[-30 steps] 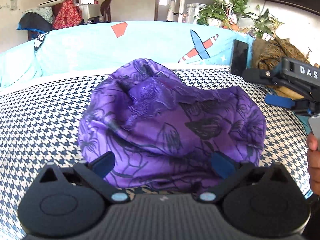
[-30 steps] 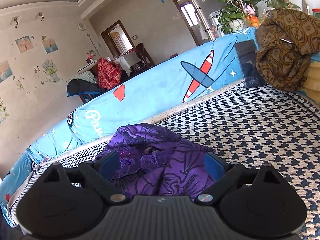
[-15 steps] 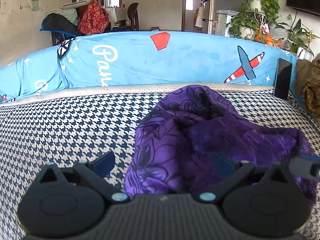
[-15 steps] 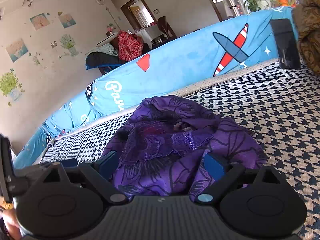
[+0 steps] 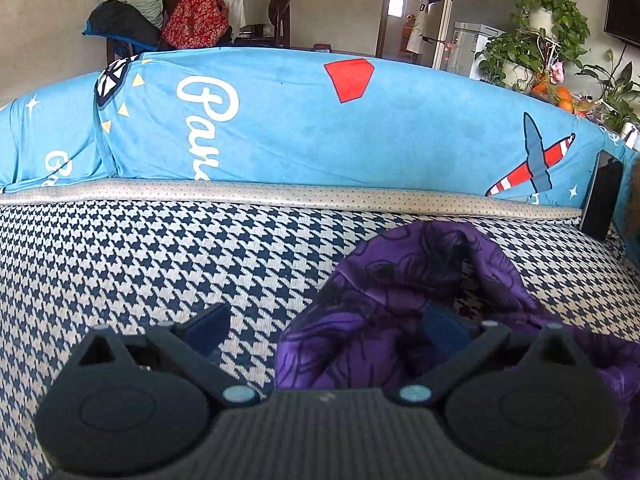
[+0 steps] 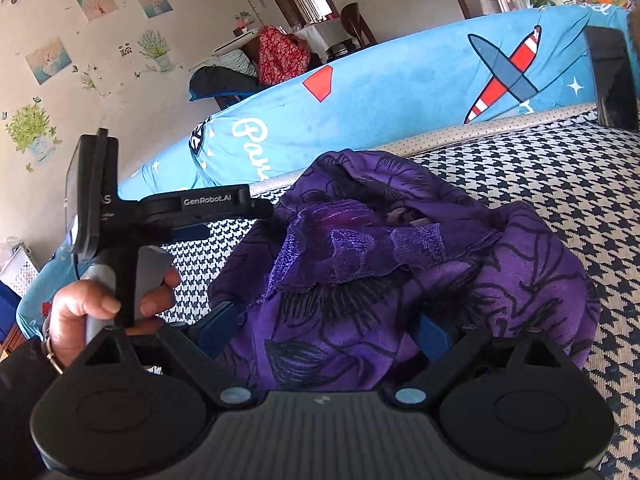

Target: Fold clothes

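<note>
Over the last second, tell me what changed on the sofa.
The left gripper slid leftward to the crumpled purple floral garment's left edge; now only its right finger is over cloth. The right gripper closed in on the heap. Nothing was gripped; both fingers stay open, and the garment lies unfolded.

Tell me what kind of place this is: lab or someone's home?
Most likely a lived-in home, a living room opening onto a dining area. The purple garment lies on a houndstooth-covered couch or bed with a blue airplane-print cover behind it; potted plants and wall stickers surround it.
</note>
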`<state>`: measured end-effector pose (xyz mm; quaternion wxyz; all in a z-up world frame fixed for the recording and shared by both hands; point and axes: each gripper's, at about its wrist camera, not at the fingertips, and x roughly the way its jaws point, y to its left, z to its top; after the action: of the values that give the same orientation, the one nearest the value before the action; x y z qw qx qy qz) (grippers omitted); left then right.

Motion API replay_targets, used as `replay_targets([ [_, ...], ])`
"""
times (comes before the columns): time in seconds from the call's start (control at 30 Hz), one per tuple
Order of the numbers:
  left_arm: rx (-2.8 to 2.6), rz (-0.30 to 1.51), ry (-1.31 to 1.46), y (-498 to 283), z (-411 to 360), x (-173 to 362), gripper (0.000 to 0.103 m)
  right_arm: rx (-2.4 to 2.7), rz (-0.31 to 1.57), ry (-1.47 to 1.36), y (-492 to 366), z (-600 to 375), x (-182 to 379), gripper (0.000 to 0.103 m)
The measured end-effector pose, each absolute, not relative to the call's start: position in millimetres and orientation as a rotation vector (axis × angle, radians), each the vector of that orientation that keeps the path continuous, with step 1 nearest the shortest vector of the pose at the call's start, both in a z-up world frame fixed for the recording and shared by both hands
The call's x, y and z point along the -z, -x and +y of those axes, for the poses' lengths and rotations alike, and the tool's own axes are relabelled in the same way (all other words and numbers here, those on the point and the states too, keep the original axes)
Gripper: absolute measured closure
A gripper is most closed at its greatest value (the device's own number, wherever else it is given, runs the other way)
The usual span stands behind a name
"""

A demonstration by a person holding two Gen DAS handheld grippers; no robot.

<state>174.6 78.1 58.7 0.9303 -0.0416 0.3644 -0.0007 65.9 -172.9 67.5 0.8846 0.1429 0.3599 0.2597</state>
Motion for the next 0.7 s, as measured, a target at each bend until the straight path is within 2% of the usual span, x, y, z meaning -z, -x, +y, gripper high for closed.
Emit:
replay_targets([
  [0.53, 0.011, 0.816, 0.018, -230, 70, -38, 0.001, -0.532, 0.812, -0.379, -70, -172, -56, 0.01],
  [0.57, 0.009, 0.819, 0.009, -231, 69, -36, 0.006, -0.532, 0.815, -0.385, -70, -173, -55, 0.01],
  [0.63, 0.011, 0.834, -0.004, -231, 66, -34, 0.024, -0.531, 0.822, -0.397, -71, -173, -53, 0.01],
  [0.67, 0.015, 0.843, -0.01, -232, 65, -33, 0.04, -0.53, 0.825, -0.403, -71, -173, -53, 0.01],
  [0.7, 0.01, 0.847, -0.023, -231, 63, -31, 0.05, -0.53, 0.829, -0.409, -71, -174, -52, 0.01],
])
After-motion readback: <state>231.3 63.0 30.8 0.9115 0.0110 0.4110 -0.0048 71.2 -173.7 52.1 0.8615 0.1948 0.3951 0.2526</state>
